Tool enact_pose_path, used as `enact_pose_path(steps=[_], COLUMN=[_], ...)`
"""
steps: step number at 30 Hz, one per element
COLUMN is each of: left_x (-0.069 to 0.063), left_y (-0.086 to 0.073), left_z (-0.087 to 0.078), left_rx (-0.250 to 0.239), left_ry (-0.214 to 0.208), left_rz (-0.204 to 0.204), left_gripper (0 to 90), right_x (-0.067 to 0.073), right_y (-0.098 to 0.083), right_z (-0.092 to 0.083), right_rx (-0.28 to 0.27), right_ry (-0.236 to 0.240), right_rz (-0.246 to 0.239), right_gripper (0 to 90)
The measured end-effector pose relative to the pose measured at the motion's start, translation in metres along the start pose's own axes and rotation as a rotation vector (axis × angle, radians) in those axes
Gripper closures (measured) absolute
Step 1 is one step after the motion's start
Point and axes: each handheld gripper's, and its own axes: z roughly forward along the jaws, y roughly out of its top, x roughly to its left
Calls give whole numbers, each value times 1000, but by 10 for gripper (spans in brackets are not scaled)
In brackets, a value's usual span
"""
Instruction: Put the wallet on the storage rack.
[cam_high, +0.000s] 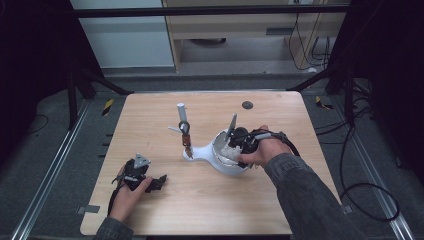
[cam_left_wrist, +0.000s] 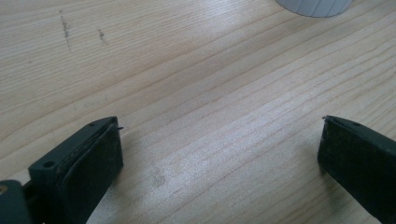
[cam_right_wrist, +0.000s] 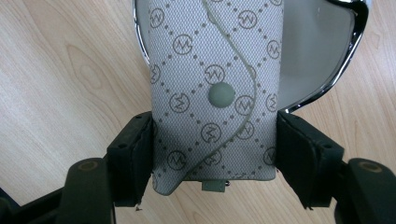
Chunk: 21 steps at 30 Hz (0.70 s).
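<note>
A grey patterned snap pouch (cam_right_wrist: 212, 88) is clamped between the pads of my right gripper (cam_right_wrist: 215, 121), which is shut on its sides. The pouch hangs over the white bowl (cam_right_wrist: 313, 51) with a chrome rim. In the high view my right gripper (cam_high: 239, 142) sits at the bowl (cam_high: 225, 165) right of the table's centre. My left gripper (cam_high: 159, 182) rests low at the front left, its jaws open over bare wood. In its own view the left gripper (cam_left_wrist: 220, 122) holds nothing.
The bowl joins a white base (cam_high: 196, 153) with an upright post (cam_high: 181, 112), and a ring with small hanging items (cam_high: 185, 135) is on it. A dark round spot (cam_high: 247, 105) marks the table's far side. A white ribbed edge (cam_left_wrist: 315, 5) shows ahead of the left gripper.
</note>
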Motion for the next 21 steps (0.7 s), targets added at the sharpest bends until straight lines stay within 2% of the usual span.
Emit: enact_pose_path(steps=[8, 21], left_x=[0, 0], left_y=[0, 0], left_z=[0, 0], left_rx=[0, 0], left_ry=[-1, -4], left_rz=[2, 4], left_gripper=[0, 0], right_x=[-4, -8], right_y=[8, 17], right_z=[0, 5], right_rx=[17, 26], right_ry=[-13, -6], right_rz=[0, 8], right_gripper=[322, 322])
